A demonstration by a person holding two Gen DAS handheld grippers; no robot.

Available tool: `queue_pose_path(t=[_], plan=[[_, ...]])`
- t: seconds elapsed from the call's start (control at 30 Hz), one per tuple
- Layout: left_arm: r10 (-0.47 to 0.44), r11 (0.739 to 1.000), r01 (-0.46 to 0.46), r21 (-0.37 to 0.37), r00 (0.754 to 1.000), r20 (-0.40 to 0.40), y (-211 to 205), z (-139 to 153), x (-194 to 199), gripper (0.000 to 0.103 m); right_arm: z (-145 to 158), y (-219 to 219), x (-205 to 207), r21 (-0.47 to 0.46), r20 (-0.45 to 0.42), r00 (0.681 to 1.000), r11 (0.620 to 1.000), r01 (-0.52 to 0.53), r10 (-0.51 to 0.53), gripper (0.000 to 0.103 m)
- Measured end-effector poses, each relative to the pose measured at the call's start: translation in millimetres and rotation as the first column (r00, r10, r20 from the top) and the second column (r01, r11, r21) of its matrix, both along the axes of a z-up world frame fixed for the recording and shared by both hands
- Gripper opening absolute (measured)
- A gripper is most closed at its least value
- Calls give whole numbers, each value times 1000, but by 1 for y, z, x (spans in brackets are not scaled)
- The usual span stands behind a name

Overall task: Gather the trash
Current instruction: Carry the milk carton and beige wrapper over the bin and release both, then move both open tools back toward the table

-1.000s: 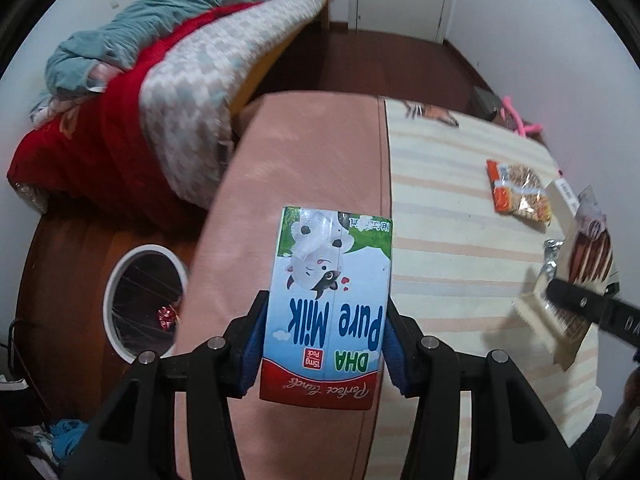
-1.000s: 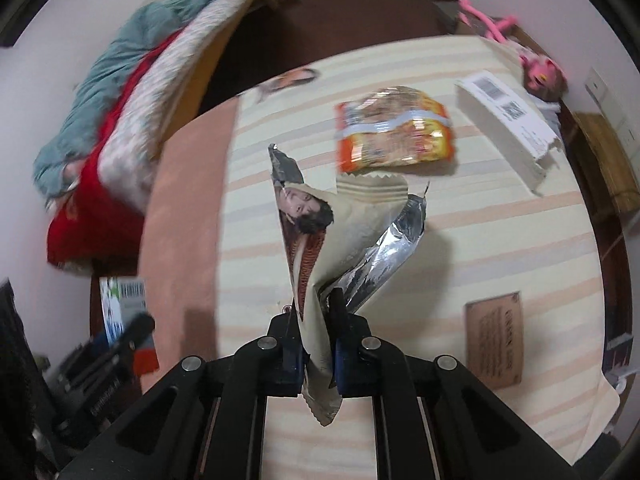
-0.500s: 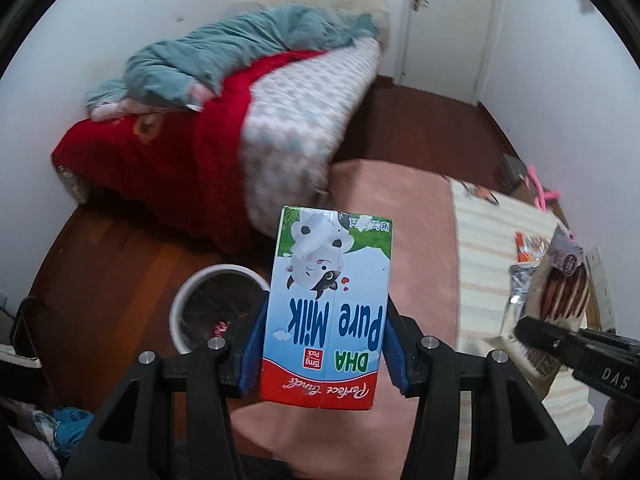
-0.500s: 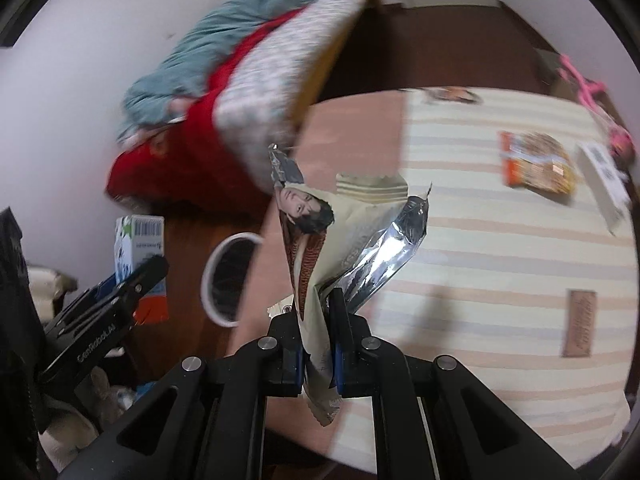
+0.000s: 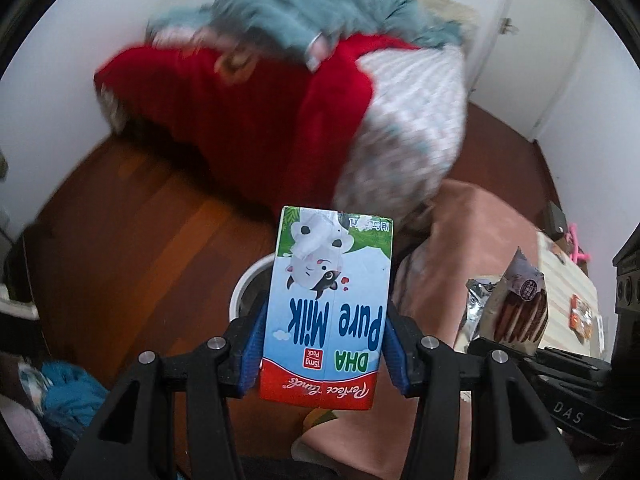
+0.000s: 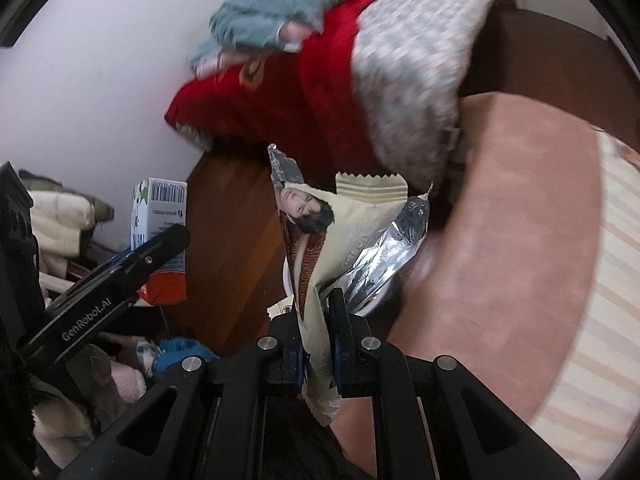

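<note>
My left gripper point(image 5: 325, 354) is shut on a blue and white milk carton point(image 5: 329, 304), held upside down over the wooden floor. Just behind the carton shows the rim of a white round bin point(image 5: 245, 286), mostly hidden by it. My right gripper point(image 6: 317, 320) is shut on a cream and silver snack wrapper point(image 6: 348, 240), which hangs beside the table's pink edge. The bin's white rim point(image 6: 286, 280) peeks out behind the wrapper. In the left wrist view the wrapper point(image 5: 516, 308) and right gripper show at the right; in the right wrist view the carton point(image 6: 160, 216) shows at the left.
A bed with red, grey-patterned and teal bedding point(image 5: 320, 92) stands behind the bin. The pink and striped table point(image 6: 520, 248) fills the right, with an orange snack packet point(image 5: 580, 316) on it. Clothes and a blue cloth point(image 5: 68, 396) lie on the floor at the left.
Both grippers have swung left, away from the table top and out over the floor by the bin, each still holding its item. The bin now lies right behind the carton.
</note>
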State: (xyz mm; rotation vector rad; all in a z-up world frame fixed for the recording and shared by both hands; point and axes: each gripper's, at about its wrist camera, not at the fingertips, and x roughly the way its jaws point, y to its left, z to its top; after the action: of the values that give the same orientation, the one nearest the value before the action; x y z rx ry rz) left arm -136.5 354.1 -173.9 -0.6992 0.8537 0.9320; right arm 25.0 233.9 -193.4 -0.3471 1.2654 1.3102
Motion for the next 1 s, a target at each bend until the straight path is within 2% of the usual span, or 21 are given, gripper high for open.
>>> queue_pose_path(t=[0.1,0.17,0.3,0.37,0.47,0.57,0.63,0.67,0.7,0.77,0.8,0.83,0.87,0.9,0.93,1.0], plan=[[29,993,-28,-117,1000,4,32,-37,-9,47,-34,40,-9,-59,-14,999,998,-35,35,11],[38,979,-37,-202,999,0,56,-65,-11,47,-56,61,-13,-95,-15,998,994,-58,56,11],[40,947,-47,-319,999,-29,91,-115,-7,47,-106,106,-16,-188,-9,996,978,-92,92,11],[29,925,-38,-379,999,-31,106,-139,-3,48,-129,122,-15,-230,-14,994,967,-107,107,11],[35,870,-39,-491,999,-17,122,-177,-2,50,-165,146,-11,-293,-14,992,949,-121,123,11],[50,844,-67,-532,998,-46,133,-203,0,50,-194,162,-5,-347,-28,991,928,-132,131,11],[63,828,-78,-556,997,-45,136,-215,-3,63,-213,174,-3,-382,-39,989,912,-148,143,11],[72,826,-89,-556,996,-53,137,-221,-6,86,-220,177,-2,-392,-44,988,907,-153,148,11],[78,830,-95,-550,995,-54,136,-221,-7,98,-227,181,-2,-404,-47,987,901,-159,153,11],[85,833,-109,-543,994,-70,135,-224,-9,98,-240,187,-3,-429,-65,982,884,-188,177,13],[88,834,-118,-538,993,-81,135,-225,-12,99,-243,187,-6,-440,-68,980,876,-196,185,21],[92,843,-129,-523,991,-96,133,-224,-14,99,-248,190,-8,-451,-70,979,869,-203,192,36],[92,848,-134,-512,990,-107,134,-224,-17,99,-251,191,-8,-457,-67,977,864,-209,200,43],[88,859,-138,-494,988,-123,132,-221,-18,99,-254,192,-10,-462,-62,977,862,-208,203,60],[85,873,-141,-467,987,-138,128,-217,-19,99,-254,192,-11,-463,-59,977,861,-208,205,72],[92,895,-148,-420,984,-150,124,-212,-23,99,-253,193,-11,-464,-36,976,861,-207,216,81]])
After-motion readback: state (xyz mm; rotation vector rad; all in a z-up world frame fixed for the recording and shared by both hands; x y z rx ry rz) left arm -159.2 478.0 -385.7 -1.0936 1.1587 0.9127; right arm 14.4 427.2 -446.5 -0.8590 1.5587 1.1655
